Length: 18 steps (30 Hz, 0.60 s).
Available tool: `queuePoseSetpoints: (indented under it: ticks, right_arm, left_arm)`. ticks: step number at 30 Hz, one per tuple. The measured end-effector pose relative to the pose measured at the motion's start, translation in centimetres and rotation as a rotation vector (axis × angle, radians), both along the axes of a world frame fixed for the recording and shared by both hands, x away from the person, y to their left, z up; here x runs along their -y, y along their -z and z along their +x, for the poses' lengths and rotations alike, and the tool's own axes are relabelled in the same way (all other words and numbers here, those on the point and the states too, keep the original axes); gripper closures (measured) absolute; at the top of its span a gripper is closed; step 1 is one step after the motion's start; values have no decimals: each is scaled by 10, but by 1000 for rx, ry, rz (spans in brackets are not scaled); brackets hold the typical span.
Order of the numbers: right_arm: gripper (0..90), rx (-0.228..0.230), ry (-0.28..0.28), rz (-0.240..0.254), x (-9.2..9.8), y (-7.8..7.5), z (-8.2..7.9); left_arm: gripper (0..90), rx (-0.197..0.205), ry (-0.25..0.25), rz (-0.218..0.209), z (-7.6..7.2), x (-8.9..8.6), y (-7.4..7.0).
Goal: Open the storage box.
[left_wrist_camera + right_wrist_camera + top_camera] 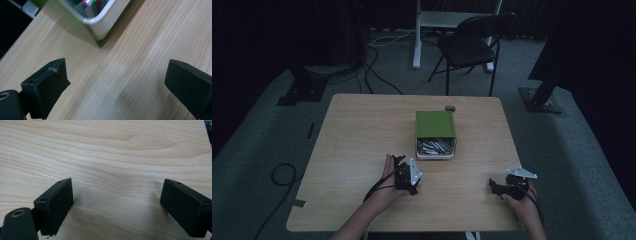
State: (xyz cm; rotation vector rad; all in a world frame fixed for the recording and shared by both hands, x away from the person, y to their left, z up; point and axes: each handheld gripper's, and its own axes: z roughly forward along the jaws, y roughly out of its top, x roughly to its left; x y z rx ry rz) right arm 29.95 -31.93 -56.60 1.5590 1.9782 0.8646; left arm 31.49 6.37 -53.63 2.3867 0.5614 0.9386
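bench [362, 150]: it carries everything; we judge the largest risk is a gripper tip dragging on its wood if we come in low, since both gripper views look down close onto the grain.
green box [435, 125]: it sits just ahead of our left gripper and to that gripper's right, and well away to the left of the right gripper. Its green sleeve is pushed back, so the white tray [435, 151] sticks out toward us. We judge a one-sided push could slide the whole box across the bench, because nothing braces it.
left gripper [408, 176]: jaws wide apart, holding nothing, hovering just short of the tray's near corner. If we close on the rounded white rim at an angle, we think it could slip out or tip the tray.
right gripper [501, 187]: jaws wide apart too, empty, over bare wood, too far off to steady the box yet.
tray contents [435, 146]: small, loose, silvery pieces; a jolt could spill them.
high view: we get the whole layout, plus a small grey round thing [450, 108] beyond the box.
left gripper view: we see the tray corner [100, 23] close up, with pink and green bits inside that the high view does not resolve.
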Motion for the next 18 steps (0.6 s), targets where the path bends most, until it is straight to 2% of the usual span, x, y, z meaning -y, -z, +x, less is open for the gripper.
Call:
queuePoseSetpoints:
  ticks: [1, 5, 7, 12, 17, 18]
  right_arm:
    - [109, 0, 0, 0, 0, 0, 0]
    - [109, 0, 0, 0, 0, 0, 0]
    - [109, 0, 0, 0, 0, 0, 0]
    - [109, 0, 0, 0, 0, 0, 0]
    - [109, 0, 0, 0, 0, 0, 0]
    - [109, 0, 0, 0, 0, 0, 0]
  left_arm:
    - [52, 22, 21, 18, -1, 6, 0]
    - [51, 46, 44, 40, -1, 15, 1]
    - [52, 59, 59, 67, -2, 19, 0]
    - [52, 89, 81, 86, 0, 26, 0]
    - [73, 142, 109, 134, 1, 32, 1]
    - [110, 155, 116, 150, 0, 33, 1]
